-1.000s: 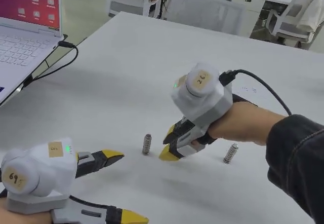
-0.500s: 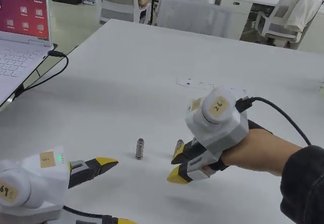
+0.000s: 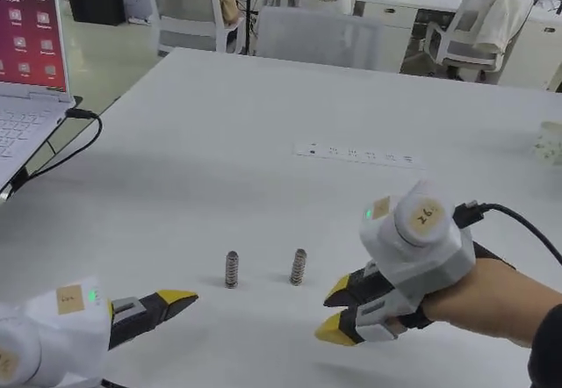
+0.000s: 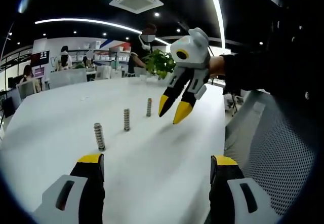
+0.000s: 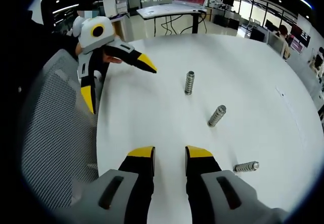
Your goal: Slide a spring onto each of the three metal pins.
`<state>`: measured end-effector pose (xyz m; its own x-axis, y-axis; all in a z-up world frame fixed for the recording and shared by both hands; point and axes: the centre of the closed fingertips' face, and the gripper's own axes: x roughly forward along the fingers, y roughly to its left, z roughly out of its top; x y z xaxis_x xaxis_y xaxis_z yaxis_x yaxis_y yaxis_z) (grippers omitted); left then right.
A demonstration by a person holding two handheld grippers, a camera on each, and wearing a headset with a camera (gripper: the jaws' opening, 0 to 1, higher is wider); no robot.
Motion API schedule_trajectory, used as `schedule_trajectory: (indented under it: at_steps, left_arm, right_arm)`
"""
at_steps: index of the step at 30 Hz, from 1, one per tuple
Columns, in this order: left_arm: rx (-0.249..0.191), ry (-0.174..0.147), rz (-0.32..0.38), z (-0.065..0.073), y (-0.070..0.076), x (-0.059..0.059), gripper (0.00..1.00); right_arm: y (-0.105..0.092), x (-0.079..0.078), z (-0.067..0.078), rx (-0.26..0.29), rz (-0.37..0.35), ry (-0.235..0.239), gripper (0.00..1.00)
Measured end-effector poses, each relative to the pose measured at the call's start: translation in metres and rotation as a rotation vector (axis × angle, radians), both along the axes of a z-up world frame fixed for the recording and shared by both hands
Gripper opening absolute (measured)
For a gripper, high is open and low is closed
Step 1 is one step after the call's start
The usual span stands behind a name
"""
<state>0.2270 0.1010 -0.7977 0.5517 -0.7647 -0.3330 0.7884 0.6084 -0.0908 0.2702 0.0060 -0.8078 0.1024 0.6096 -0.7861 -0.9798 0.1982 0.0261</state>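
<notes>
I see three springs (image 4: 126, 119) standing up in a row on the white table (image 3: 263, 98) (all three show in both gripper views); each one stands by itself, with bare table between it and the next. In the head view two of them stand side by side near the middle of the table, just to the left of my right gripper (image 3: 334, 312). My right gripper is low over the table, near the springs but not touching any; its jaws have a small gap between them, and nothing is in the gap. My left gripper (image 4: 157, 159) is down at the near left side, well apart from the springs; its jaws are spread wide and hold nothing. The yellow tips of both grippers point in toward the row of springs. A laptop (image 3: 22, 98) sits open at the far left edge of the table with a black cable beside it; a white power strip (image 3: 356, 154) lies flat farther back.
</notes>
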Motion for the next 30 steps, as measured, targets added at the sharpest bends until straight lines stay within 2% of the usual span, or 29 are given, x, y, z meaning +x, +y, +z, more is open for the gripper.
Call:
schedule_trajectory:
  at_steps: [6,18,21,30]
  left_arm:
    - [0.003,-0.001,0.000,0.001,-0.001,0.000,0.83]
    - [0.001,0.002,0.005,0.003,0.000,-0.002,0.84]
    - [-0.008,0.005,0.010,0.004,0.001,-0.002,0.85]
    - [-0.015,0.013,0.020,0.005,0.004,-0.001,0.86]
  right_arm:
    - [-0.020,0.001,0.001,0.004,-0.043,-0.010,0.24]
    - [-0.055,0.008,0.010,0.058,-0.157,-0.034,0.27]
    - [-0.062,0.007,0.013,0.102,-0.177,-0.033,0.28]
    - [-0.083,0.006,0.014,0.170,-0.216,-0.091,0.35]
